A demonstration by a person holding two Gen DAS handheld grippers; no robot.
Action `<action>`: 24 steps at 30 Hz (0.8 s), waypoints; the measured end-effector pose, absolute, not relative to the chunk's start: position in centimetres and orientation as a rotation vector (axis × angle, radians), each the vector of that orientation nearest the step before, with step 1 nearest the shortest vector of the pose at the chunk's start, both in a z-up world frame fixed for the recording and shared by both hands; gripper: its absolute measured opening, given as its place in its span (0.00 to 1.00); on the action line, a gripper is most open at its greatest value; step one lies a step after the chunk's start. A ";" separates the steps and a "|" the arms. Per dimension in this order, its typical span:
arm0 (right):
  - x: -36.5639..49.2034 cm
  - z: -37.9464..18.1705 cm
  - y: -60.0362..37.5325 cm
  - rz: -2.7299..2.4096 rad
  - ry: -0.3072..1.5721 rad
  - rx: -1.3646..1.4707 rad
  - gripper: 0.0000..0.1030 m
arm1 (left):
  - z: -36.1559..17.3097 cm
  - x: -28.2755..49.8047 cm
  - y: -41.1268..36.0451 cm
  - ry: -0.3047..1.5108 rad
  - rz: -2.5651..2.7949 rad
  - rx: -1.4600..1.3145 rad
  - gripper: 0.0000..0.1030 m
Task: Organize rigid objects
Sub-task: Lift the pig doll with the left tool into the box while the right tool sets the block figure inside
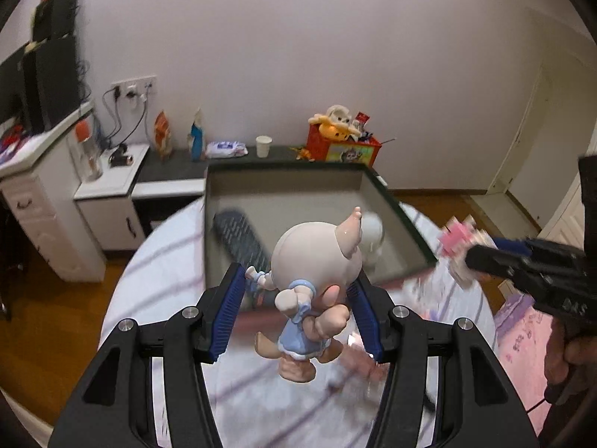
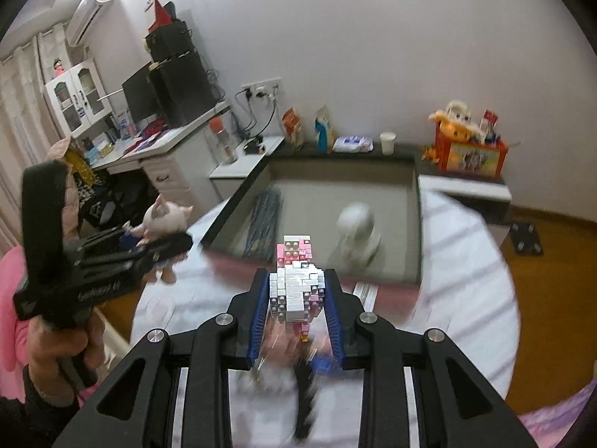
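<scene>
My left gripper (image 1: 298,280) is shut on a pig figurine in a blue dress (image 1: 313,287) and holds it above the round table, just short of the box. It also shows in the right wrist view (image 2: 160,224). My right gripper (image 2: 298,280) is shut on a pink and white brick-built figure (image 2: 296,283), also held above the table; the figure shows in the left wrist view (image 1: 460,250). The open grey box (image 1: 395,201) (image 2: 418,224) lies ahead and holds a dark remote (image 1: 242,239) (image 2: 265,224) and a white bust (image 1: 373,231) (image 2: 356,239).
The round table has a striped white cloth (image 1: 171,261) (image 2: 466,268). Behind the box a dark counter (image 1: 171,168) carries bottles, a paper cup (image 1: 263,146) and a red toy box (image 1: 343,147). A white desk (image 1: 22,171) stands left. A dark tool (image 2: 306,395) lies under my right gripper.
</scene>
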State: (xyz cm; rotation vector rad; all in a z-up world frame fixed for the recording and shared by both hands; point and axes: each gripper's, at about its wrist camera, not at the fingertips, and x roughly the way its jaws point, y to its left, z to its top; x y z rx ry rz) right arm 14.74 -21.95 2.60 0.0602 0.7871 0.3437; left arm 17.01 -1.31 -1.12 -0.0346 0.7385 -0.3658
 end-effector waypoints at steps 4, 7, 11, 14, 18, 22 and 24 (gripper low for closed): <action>21.2 3.0 -22.4 0.331 0.815 0.068 0.28 | -0.8 22.4 -3.8 0.755 -0.369 -0.024 0.55; 25.6 1.5 -22.3 0.314 0.866 0.071 0.28 | -1.7 26.4 -5.1 0.786 -0.361 -0.023 0.55; 30.4 -2.2 -22.9 0.288 0.947 0.098 0.28 | -3.6 30.6 -6.2 0.833 -0.331 -0.025 0.55; 32.4 -4.1 -23.1 0.283 0.988 0.108 0.28 | -5.2 33.0 -7.0 0.865 -0.308 -0.019 0.55; 34.1 -6.2 -22.9 0.272 1.037 0.093 0.28 | -7.1 35.0 -7.8 0.897 -0.286 0.001 0.55; 34.6 -7.0 -22.9 0.253 1.050 0.085 0.29 | -8.4 35.7 -8.4 0.922 -0.280 0.022 0.55; 34.7 -7.1 -23.1 0.243 1.051 0.082 0.38 | -8.6 35.8 -8.6 0.930 -0.274 0.032 0.56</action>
